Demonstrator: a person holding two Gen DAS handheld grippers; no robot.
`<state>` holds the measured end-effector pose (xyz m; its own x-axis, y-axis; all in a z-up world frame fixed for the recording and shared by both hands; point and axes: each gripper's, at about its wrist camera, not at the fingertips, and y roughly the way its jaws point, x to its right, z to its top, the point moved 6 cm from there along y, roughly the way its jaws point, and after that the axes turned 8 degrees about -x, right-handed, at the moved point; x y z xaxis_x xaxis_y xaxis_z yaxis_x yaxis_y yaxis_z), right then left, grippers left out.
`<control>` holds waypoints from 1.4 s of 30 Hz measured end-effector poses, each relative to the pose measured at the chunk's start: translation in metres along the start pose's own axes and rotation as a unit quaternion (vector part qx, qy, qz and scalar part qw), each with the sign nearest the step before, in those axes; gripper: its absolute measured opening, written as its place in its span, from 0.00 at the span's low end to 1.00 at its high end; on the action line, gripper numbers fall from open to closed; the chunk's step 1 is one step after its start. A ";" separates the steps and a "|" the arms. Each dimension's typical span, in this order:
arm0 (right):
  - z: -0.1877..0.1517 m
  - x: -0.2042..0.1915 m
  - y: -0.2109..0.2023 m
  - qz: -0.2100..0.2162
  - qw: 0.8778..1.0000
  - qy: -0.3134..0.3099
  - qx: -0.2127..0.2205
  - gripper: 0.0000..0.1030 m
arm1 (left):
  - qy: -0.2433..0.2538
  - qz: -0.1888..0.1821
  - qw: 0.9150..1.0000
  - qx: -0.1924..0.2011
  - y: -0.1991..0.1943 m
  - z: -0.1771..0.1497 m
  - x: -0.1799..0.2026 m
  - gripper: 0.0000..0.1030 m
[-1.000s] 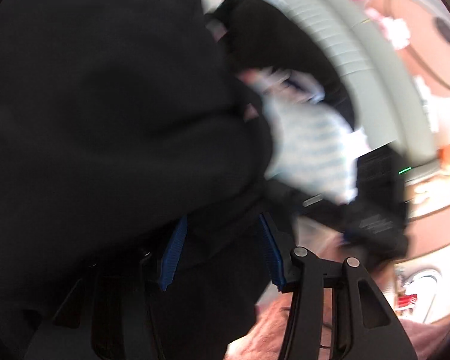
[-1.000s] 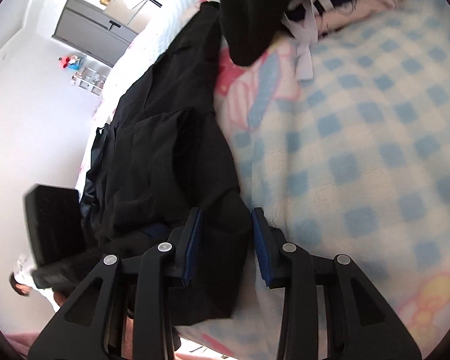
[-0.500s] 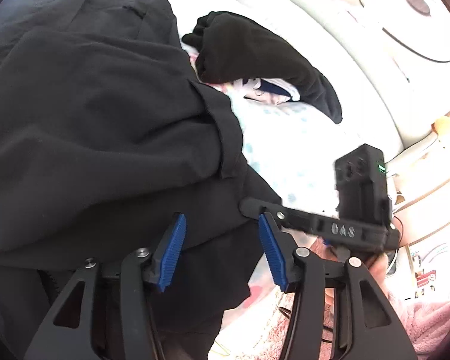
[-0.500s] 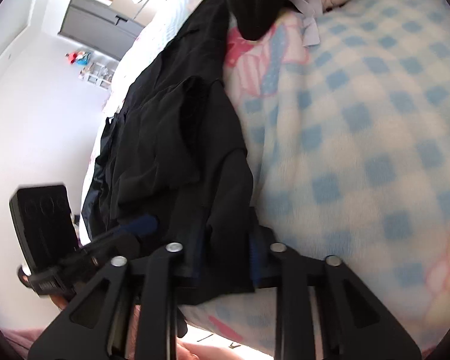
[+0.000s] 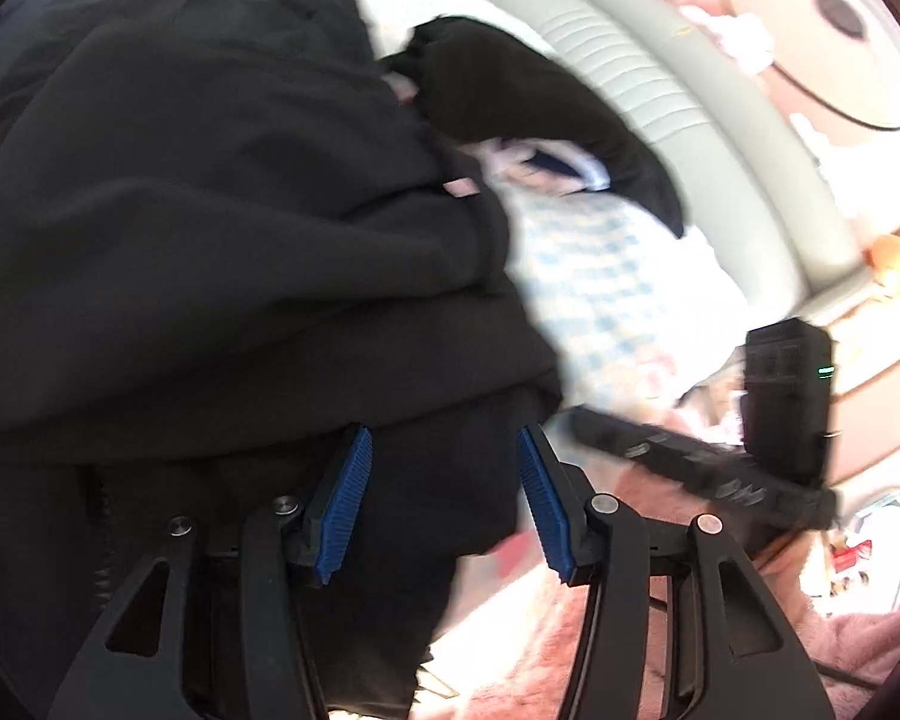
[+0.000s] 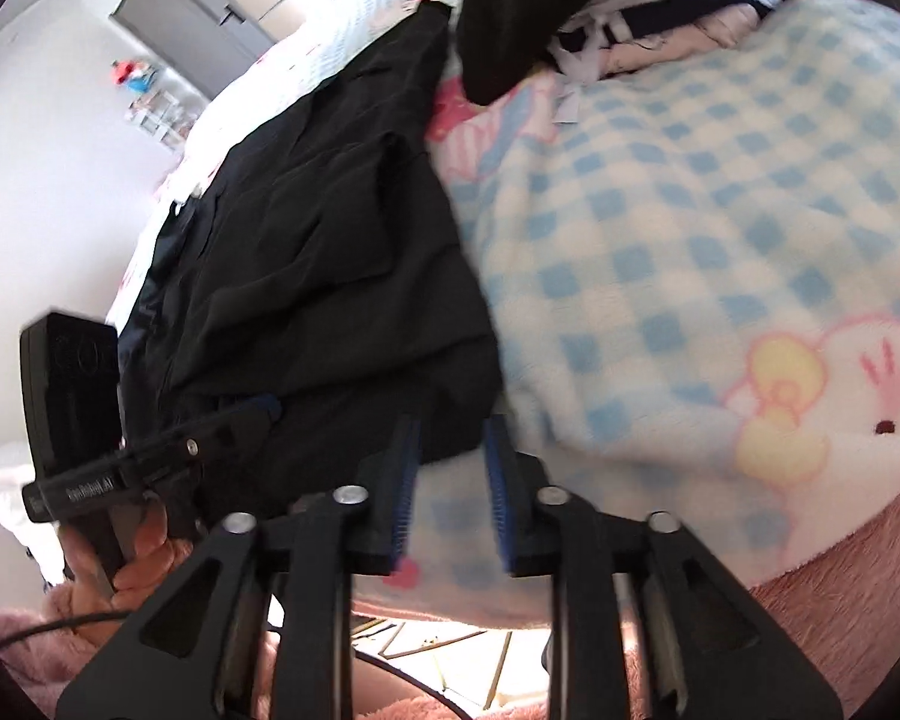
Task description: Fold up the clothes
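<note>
The left tongs stood open around black garment fabric. The right tongs, just opening, stood unclamped at its 6 o'clock hem, on the checked blanket.

Place: a home bedroom is shown.
Bed: a soft blanket, checked blue and white with pink cartoon animals, is spread over it.
Headboard: a padded grey headboard is seen behind the bed.
Clothes: black clothes are laid on the blanket.
Storage: a grey cabinet is set against a white wall, with small toys beside it.
Person: pink fleece sleeves are worn.
</note>
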<state>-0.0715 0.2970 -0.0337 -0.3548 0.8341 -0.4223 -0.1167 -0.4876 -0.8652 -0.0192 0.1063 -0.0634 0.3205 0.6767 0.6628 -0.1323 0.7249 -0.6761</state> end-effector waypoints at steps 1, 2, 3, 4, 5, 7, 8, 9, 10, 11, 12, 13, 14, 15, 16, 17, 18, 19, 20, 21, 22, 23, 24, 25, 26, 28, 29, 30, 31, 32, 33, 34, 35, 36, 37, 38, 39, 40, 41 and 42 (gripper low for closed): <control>0.002 -0.003 0.005 -0.009 1.000 -0.004 -0.002 0.36 | 0.003 0.002 1.000 0.001 0.000 0.002 0.003 0.51; 0.005 -0.005 0.010 -0.018 1.000 -0.008 -0.005 0.36 | 0.005 0.011 1.000 -0.002 0.002 0.003 0.004 0.51; 0.008 -0.008 0.016 -0.026 1.000 -0.012 -0.007 0.36 | 0.004 0.026 1.000 -0.006 0.004 0.005 0.002 0.51; 0.012 -0.007 0.021 -0.043 0.999 -0.013 -0.006 0.35 | -0.001 0.044 0.999 -0.008 0.009 0.010 0.000 0.51; 0.016 -0.005 0.026 -0.063 0.998 -0.013 -0.003 0.30 | -0.009 0.062 0.998 -0.008 0.010 0.012 -0.007 0.51; 0.021 0.000 0.030 -0.091 0.996 -0.009 0.004 0.23 | -0.039 0.088 0.995 0.008 -0.001 0.011 -0.028 0.43; 0.020 0.004 0.027 -0.095 0.995 -0.005 0.009 0.22 | -0.055 0.094 0.994 0.023 -0.010 0.009 -0.039 0.42; 0.018 0.009 0.024 -0.100 0.995 0.000 0.014 0.22 | -0.071 0.100 0.992 0.037 -0.020 0.008 -0.050 0.42; 0.016 0.013 0.020 -0.104 0.994 0.004 0.019 0.21 | -0.080 0.100 0.991 0.042 -0.026 0.008 -0.059 0.37; 0.012 0.017 0.015 -0.099 0.995 0.010 0.022 0.23 | -0.088 0.099 0.990 0.043 -0.032 0.008 -0.067 0.33; 0.009 0.022 0.010 -0.091 0.995 0.017 0.025 0.24 | -0.096 0.097 0.990 0.045 -0.037 0.009 -0.075 0.27; 0.003 0.025 0.002 -0.086 0.996 0.024 0.028 0.26 | -0.108 0.093 0.988 0.054 -0.044 0.007 -0.078 0.26; 0.000 0.024 -0.002 -0.088 0.995 0.025 0.029 0.26 | -0.122 0.087 0.987 0.065 -0.052 0.004 -0.080 0.26; -0.001 0.022 -0.005 -0.091 0.995 0.024 0.029 0.26 | -0.135 0.081 0.985 0.076 -0.060 0.001 -0.082 0.29; -0.003 0.018 -0.009 -0.086 0.996 0.015 0.032 0.26 | -0.149 0.075 0.982 0.087 -0.067 -0.001 -0.084 0.31; -0.005 0.011 -0.014 -0.065 0.997 0.005 0.031 0.28 | -0.153 0.096 0.978 0.103 -0.074 -0.005 -0.085 0.35; -0.006 0.004 -0.019 -0.039 0.999 -0.005 0.029 0.28 | -0.154 0.124 0.973 0.121 -0.081 -0.010 -0.086 0.56; -0.007 -0.001 -0.028 -0.013 0.999 -0.008 0.037 0.28 | -0.156 0.152 0.966 0.138 -0.088 -0.014 -0.086 0.67; -0.006 -0.004 -0.035 0.003 0.999 -0.007 0.048 0.31 | -0.157 0.180 0.959 0.155 -0.095 -0.019 -0.087 0.67; -0.004 -0.005 -0.038 0.009 0.999 -0.004 0.052 0.34 | -0.158 0.208 0.950 0.171 -0.102 -0.024 -0.087 0.67; 0.000 -0.005 -0.039 0.005 0.999 -0.003 0.054 0.36 | -0.159 0.235 0.940 0.188 -0.110 -0.028 -0.088 0.67; 0.006 -0.002 -0.035 -0.010 0.999 0.002 0.051 0.36 | -0.174 0.228 0.939 0.189 -0.110 -0.026 -0.094 0.67; 0.011 0.002 -0.030 -0.027 0.998 0.009 0.047 0.36 | -0.193 0.211 0.940 0.186 -0.107 -0.021 -0.102 0.67; 0.017 0.002 -0.022 -0.030 0.999 0.016 0.040 0.38 | -0.204 0.190 0.943 0.184 -0.100 -0.016 -0.108 0.66; 0.023 0.002 -0.013 -0.028 0.999 0.022 0.033 0.38 | -0.205 0.191 0.943 0.181 -0.098 -0.013 -0.111 0.65; 0.026 0.003 -0.004 -0.023 0.999 0.027 0.022 0.38 | -0.203 0.205 0.941 0.176 -0.097 -0.007 -0.117 0.26; 0.026 0.005 -0.005 -0.022 0.999 0.026 0.018 0.38 | -0.199 0.216 0.940 0.173 -0.099 -0.004 -0.113 0.18; 0.025 0.004 -0.002 -0.022 0.999 0.023 0.014 0.38 | -0.190 0.240 0.936 0.174 -0.103 0.001 -0.110 0.15; 0.024 0.000 0.003 -0.023 0.999 0.019 0.010 0.38 | -0.181 0.266 0.930 0.176 -0.107 0.007 -0.106 0.10; 0.022 -0.001 0.004 -0.026 0.999 0.017 0.009 0.38 | -0.176 0.291 0.923 0.181 -0.117 0.007 -0.111 0.09; 0.019 -0.003 0.005 -0.030 0.999 0.016 0.008 0.38 | -0.176 0.303 0.918 0.183 -0.125 0.007 -0.115 0.09; 0.016 -0.003 0.005 -0.030 0.999 0.018 0.005 0.38 | -0.183 0.289 0.923 0.177 -0.129 0.005 -0.119 0.09; 0.012 -0.005 0.006 -0.024 0.999 0.020 -0.007 0.38 | -0.191 0.267 0.930 0.168 -0.131 0.002 -0.123 0.09; 0.010 -0.008 0.007 -0.018 1.000 0.017 -0.014 0.38 | -0.194 0.226 0.940 0.165 -0.136 -0.005 -0.123 0.11; 0.009 -0.012 0.009 -0.013 1.000 0.014 -0.019 0.38 | -0.184 0.199 0.949 0.163 -0.139 -0.010 -0.118 0.13; 0.008 -0.017 0.008 -0.015 1.000 0.009 -0.017 0.38 | -0.171 0.177 0.956 0.162 -0.140 -0.016 -0.112 0.16; 0.006 -0.022 0.006 -0.015 1.000 0.001 -0.016 0.38 | -0.147 0.172 0.962 0.156 -0.137 -0.020 -0.102 0.23; 0.003 -0.029 0.003 -0.011 1.000 -0.006 -0.010 0.38 | -0.124 0.177 0.965 0.149 -0.132 -0.025 -0.093 0.32; 0.001 -0.037 -0.001 -0.007 1.000 -0.012 -0.002 0.38 | -0.109 0.183 0.967 0.139 -0.129 -0.032 -0.086 0.37; 0.000 -0.045 -0.005 -0.010 1.000 -0.021 0.007 0.38 | -0.108 0.188 0.968 0.128 -0.124 -0.038 -0.083 0.40</control>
<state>-0.0549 0.2622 -0.0107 -0.3900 0.8330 -0.3925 -0.1380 -0.4743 -0.8695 0.0060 -0.0440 -0.0467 0.0049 0.8896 0.4568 -0.4383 0.4125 -0.7986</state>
